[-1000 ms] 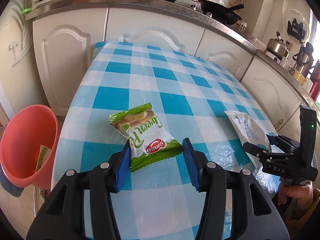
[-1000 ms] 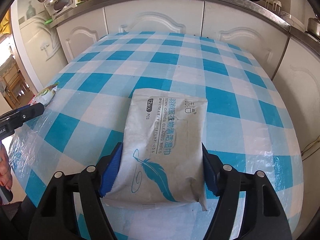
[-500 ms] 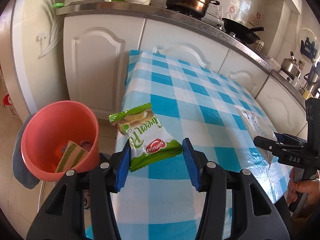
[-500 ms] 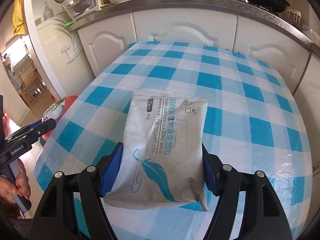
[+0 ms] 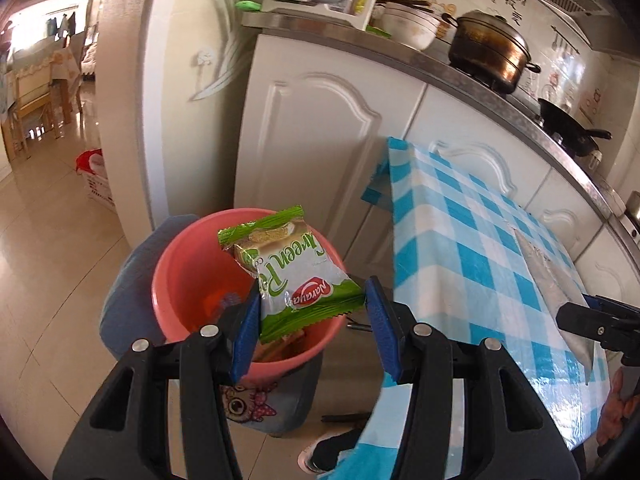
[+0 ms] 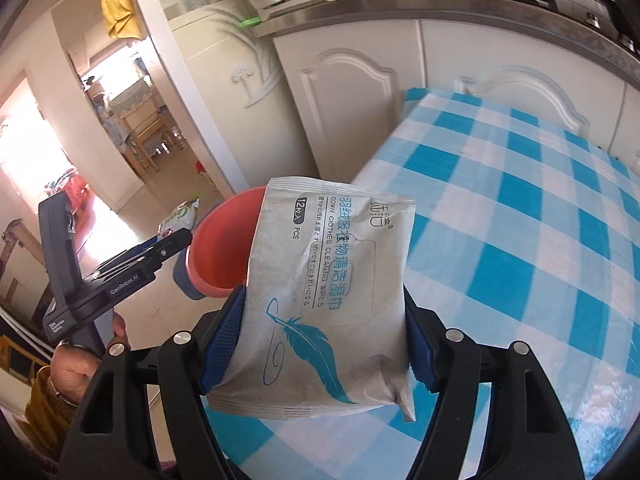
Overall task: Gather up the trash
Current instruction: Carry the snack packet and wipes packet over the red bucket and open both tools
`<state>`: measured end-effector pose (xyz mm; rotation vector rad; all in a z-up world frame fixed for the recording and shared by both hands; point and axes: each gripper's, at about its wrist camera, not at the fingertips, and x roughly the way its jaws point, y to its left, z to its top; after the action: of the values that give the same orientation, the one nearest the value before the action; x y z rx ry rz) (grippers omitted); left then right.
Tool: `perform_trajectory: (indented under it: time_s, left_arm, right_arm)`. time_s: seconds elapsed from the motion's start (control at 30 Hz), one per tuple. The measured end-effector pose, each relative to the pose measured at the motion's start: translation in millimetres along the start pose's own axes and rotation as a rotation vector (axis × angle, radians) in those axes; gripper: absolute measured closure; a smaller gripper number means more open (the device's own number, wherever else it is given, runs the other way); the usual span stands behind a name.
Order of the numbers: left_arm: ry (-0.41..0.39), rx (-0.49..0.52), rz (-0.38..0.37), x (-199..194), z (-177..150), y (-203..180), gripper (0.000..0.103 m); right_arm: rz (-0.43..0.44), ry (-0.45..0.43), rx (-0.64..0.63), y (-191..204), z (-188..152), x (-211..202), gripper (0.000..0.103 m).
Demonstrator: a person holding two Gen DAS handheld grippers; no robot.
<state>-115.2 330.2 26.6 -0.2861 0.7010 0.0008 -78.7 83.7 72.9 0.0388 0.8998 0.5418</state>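
Note:
My left gripper (image 5: 310, 312) is shut on a green and white snack packet (image 5: 292, 276) and holds it in the air over the mouth of a pink bin (image 5: 176, 272) on the floor. Some wrappers lie inside the bin. My right gripper (image 6: 324, 344) is shut on a grey wet-wipes pack (image 6: 324, 300) with a blue feather print, held above the table's left edge. In the right wrist view the pink bin (image 6: 224, 240) sits beyond the pack, and the left gripper (image 6: 164, 240) with its packet is to the left.
The table with a blue and white checked cloth (image 5: 472, 264) stands to the right of the bin. White cabinets (image 5: 320, 140) with a steel counter stand behind. A grey cloth (image 5: 128, 288) wraps around the bin. Tiled floor (image 5: 48, 280) opens to the left.
Both grippers have swung left off the table toward the pink bin, each still holding its packet. The snack packet now hangs over the bin's mouth.

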Motion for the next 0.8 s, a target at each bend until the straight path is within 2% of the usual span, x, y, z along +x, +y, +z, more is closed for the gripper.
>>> perform_trajectory:
  time_s: [0.1,0.37,0.47,0.8]
  left_arm:
    - [-0.008,-0.031,0.038,2.5,6.1,20.2,0.051]
    - [0.014,-0.082,0.079,28.6,15.0,50.7,0.051]
    - [0.027,-0.089,0.08,42.0,17.2,53.3,0.051]
    - [0.091,-0.109,0.087,91.5,16.3,64.3,0.051]
  right_arm:
    - [0.054,0.015,-0.029,21.5,18.1,16.0,0.032]
    - [0.1,0.066,-0.11,69.6,55.6,74.2,0.031]
    - [0.126,0.093,-0.1,74.8,64.9,96.2,0.031]
    - [0.126,0.148,-0.11,88.1,87.8,162.4,0.03]
